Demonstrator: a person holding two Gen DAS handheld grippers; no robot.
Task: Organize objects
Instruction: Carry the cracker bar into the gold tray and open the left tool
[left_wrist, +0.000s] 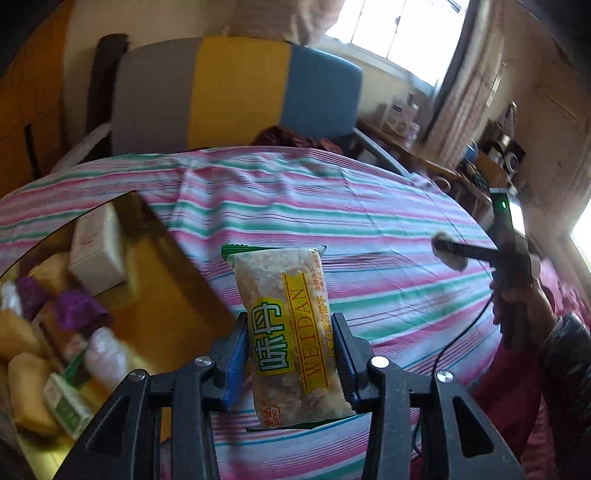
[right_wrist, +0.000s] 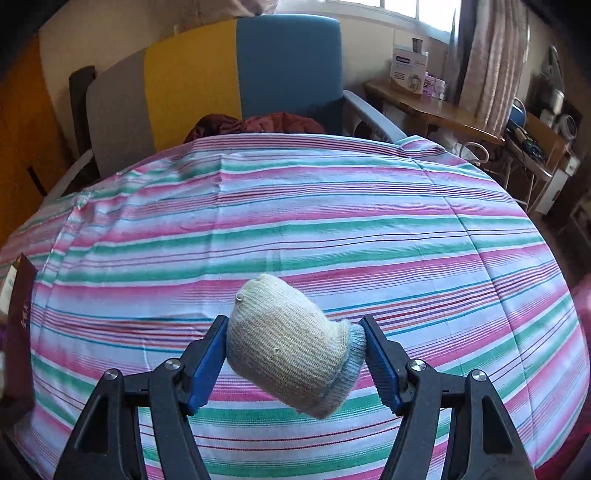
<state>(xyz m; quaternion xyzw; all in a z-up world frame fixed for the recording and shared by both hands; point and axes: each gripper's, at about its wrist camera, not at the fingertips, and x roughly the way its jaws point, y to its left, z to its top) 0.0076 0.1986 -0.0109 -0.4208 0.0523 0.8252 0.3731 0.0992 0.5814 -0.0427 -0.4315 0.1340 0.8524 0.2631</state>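
My left claw (left_wrist: 291, 363) is clamped on a snack packet (left_wrist: 291, 332), its ribbed blue pads (left_wrist: 236, 363) pressing the two long sides. The packet is a soft, glossy plastic pillow, clear enough to show pale crumbly pieces inside, with a yellow band of lettering down its front and a crimped green edge at the top. It stands nearly upright between my fingers, lifted clear above the striped cloth (left_wrist: 369, 206).

My right claw (right_wrist: 295, 363) grips a rolled sock (right_wrist: 291, 347): a cream bundle of fine ribbed knit, rounded like a small dome at one end, with a grey-blue cuff folded over at the other. The pads squeeze it at both ends and it hangs above the same cloth, tilted, cuff toward the right finger. From the left camera I see that sock far off to the right, held out in the other tool by a hand (left_wrist: 517, 306).

The cloth is thin cotton in pink, green and white stripes, creased and draped over a rounded table. At the left sits a box (left_wrist: 173, 291) with a smooth yellow inside, crowded with blurred packets, a white carton (left_wrist: 98, 251) and purple wrappers (left_wrist: 75, 310).
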